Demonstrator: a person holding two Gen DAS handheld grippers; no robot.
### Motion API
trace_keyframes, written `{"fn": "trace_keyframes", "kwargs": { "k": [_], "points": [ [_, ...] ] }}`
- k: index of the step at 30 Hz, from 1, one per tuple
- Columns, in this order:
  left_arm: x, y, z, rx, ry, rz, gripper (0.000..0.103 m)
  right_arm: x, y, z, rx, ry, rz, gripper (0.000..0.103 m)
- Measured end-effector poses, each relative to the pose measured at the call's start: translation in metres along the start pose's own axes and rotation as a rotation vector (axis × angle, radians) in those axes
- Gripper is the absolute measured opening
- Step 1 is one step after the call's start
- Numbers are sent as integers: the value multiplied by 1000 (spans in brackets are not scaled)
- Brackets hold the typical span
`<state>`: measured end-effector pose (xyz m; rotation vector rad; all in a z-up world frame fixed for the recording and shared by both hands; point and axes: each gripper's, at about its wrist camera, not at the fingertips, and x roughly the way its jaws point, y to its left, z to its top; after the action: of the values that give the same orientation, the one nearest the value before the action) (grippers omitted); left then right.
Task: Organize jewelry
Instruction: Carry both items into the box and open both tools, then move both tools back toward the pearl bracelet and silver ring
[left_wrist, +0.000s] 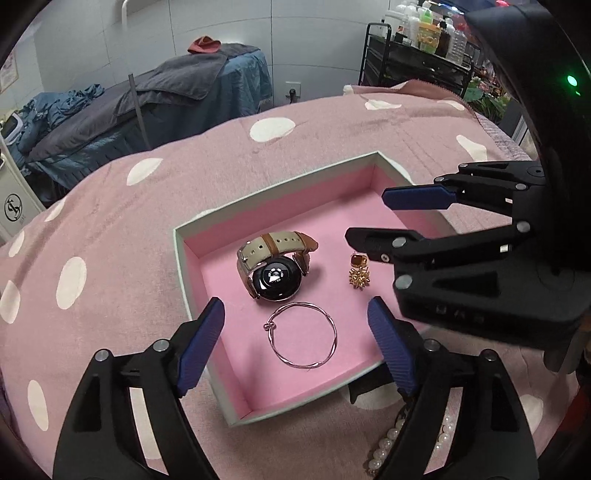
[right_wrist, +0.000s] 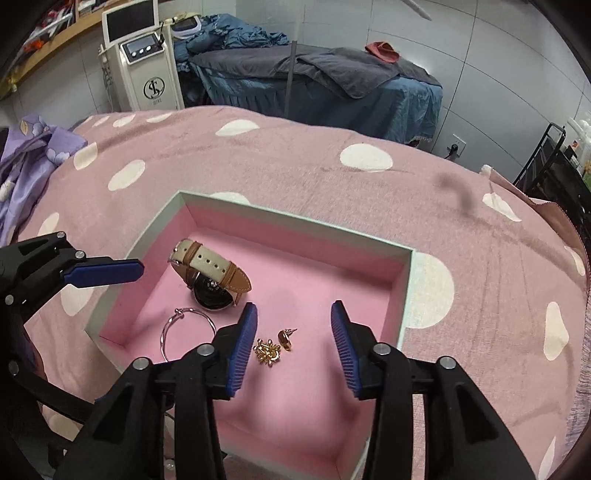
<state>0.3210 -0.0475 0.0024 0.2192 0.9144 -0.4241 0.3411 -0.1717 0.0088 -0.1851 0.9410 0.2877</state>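
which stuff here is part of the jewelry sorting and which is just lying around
Part of the job:
box
watch
bangle
gold earring
pearl strand

Just lying about:
polka-dot blanket
purple cloth
bottle cart
machine
blue bed

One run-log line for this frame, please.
box: watch, bangle, earring inside | pearls: outside | left gripper: open | right gripper: open over earring

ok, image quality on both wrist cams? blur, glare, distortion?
Left wrist: sharp, heavy fisheye bend, black vignette; glare spot on the watch face. Right wrist: earring crisp, box floor nearest the lens soft; a blurred dark smudge on the blanket.
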Motion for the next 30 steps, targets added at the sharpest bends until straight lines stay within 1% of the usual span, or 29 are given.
{"fn": "trace_keyframes", "kwargs": {
  "k": [1, 3, 4, 5, 6, 9, 13, 17, 22, 27, 30],
  "points": [
    [-8, -1, -2, 8, -21, 19, 84, -8, -4, -1, 15, -22, -1, 49],
    [-25, -2, -8, 15, -70, 58, 87, -22, -11, -3, 40, -61, 14, 57],
    [-33, -2, -11, 13, -96, 68, 89, -31, -15, -6, 56, -82, 12, 60],
    [-41, -2, -15, 4, -122, 77, 93, -38, -17, -9, 67, -100, 4, 66],
    [-49, -1, -20, -11, -146, 84, 93, -45, -19, -13, 74, -119, 1, 71],
    [-64, 2, -36, -56, -188, 81, 95, -62, -20, -25, 84, -161, 9, 77],
    [-76, -2, -59, -71, -209, 82, 95, -78, -19, -46, 104, -177, 33, 80],
    [-86, -7, -82, -96, -226, 86, 96, -86, -11, -68, 85, -182, 36, 81],
    [-93, -14, -106, -98, -246, 132, 97, -90, -1, -96, 62, -175, 44, 82],
    [-94, -19, -132, -94, -231, 141, 97, -91, 11, -122, 28, -156, 58, 82],
    [-93, -23, -147, -96, -211, 132, 97, -91, 16, -136, 9, -147, 65, 82]
  ]
}}
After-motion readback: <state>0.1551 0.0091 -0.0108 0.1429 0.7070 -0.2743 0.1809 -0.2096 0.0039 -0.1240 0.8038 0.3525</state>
